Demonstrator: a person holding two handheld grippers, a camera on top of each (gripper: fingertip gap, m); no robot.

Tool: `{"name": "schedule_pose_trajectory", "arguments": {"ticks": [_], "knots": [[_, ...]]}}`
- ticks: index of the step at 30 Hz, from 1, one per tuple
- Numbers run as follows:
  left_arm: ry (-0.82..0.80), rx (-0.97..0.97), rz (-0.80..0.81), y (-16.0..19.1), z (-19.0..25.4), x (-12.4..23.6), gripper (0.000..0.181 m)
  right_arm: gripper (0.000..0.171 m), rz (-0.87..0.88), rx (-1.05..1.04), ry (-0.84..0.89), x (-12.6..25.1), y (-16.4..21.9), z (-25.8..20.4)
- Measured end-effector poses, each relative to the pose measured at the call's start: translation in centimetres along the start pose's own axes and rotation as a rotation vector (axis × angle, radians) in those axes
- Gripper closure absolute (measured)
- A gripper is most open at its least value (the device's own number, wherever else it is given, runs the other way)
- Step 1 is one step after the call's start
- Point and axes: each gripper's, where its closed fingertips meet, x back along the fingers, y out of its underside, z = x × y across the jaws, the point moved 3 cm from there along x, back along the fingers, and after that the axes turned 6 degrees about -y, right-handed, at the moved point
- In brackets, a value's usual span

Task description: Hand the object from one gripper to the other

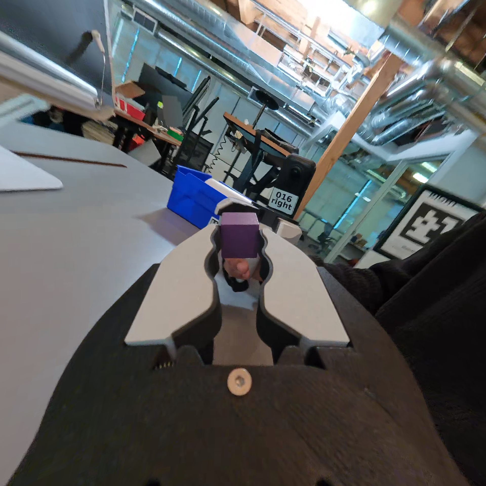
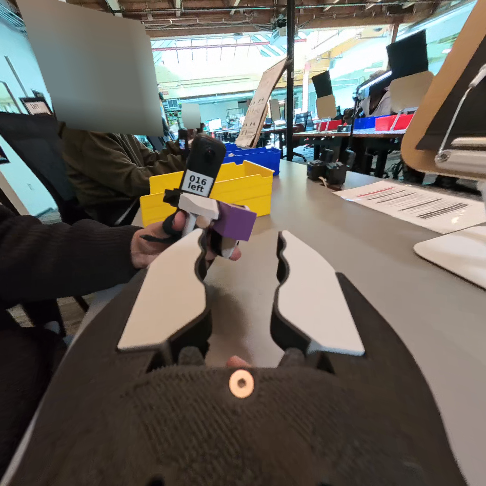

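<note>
A purple block [image 1: 239, 234] sits clamped between the fingertips of my left gripper [image 1: 238, 231], held above the grey table. In the right wrist view the same purple block [image 2: 234, 222] sticks out of the left gripper's white fingers [image 2: 200, 206], just beyond and left of my right gripper [image 2: 240, 235]. My right gripper is open and empty, its tips close to the block but apart from it. In the left wrist view the right gripper's white fingers [image 1: 234, 203] show just behind the block.
A blue bin [image 1: 194, 200] stands on the grey table [image 1: 79, 249] behind the grippers. A yellow bin [image 2: 244, 186] and another blue bin [image 2: 260, 156] stand farther off. Printed paper [image 2: 410, 202] and a white base [image 2: 457, 255] lie to the right. A seated person [image 2: 110, 163] is at left. Only a small space, under 4 cm, lies between the two pairs of fingers.
</note>
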Motion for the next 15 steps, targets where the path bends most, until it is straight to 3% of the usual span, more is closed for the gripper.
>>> {"name": "schedule_pose_trajectory", "arguments": {"ticks": [4,6,8,12,15], "knots": [[-0.029,-0.173,-0.027,0.2,0.6,-0.1,0.153,0.117,-0.016,-0.293,-0.070,-0.3,0.7,0.1],[-0.026,-0.174,-0.044,0.4,0.7,-0.3,0.153,0.116,0.044,-0.282,-0.053,0.0,-0.1,0.3],[0.003,-0.105,-0.033,0.4,0.8,-0.3,0.153,0.115,0.073,-0.143,-0.038,0.3,-1.0,0.0],[0.108,0.160,-0.003,-0.3,0.7,0.2,0.154,0.120,0.075,0.325,0.049,0.4,-1.9,-1.3],[0.107,0.192,-0.017,-0.2,0.5,0.3,0.154,0.122,-0.012,0.437,0.064,-0.3,-0.9,-1.8]]}}
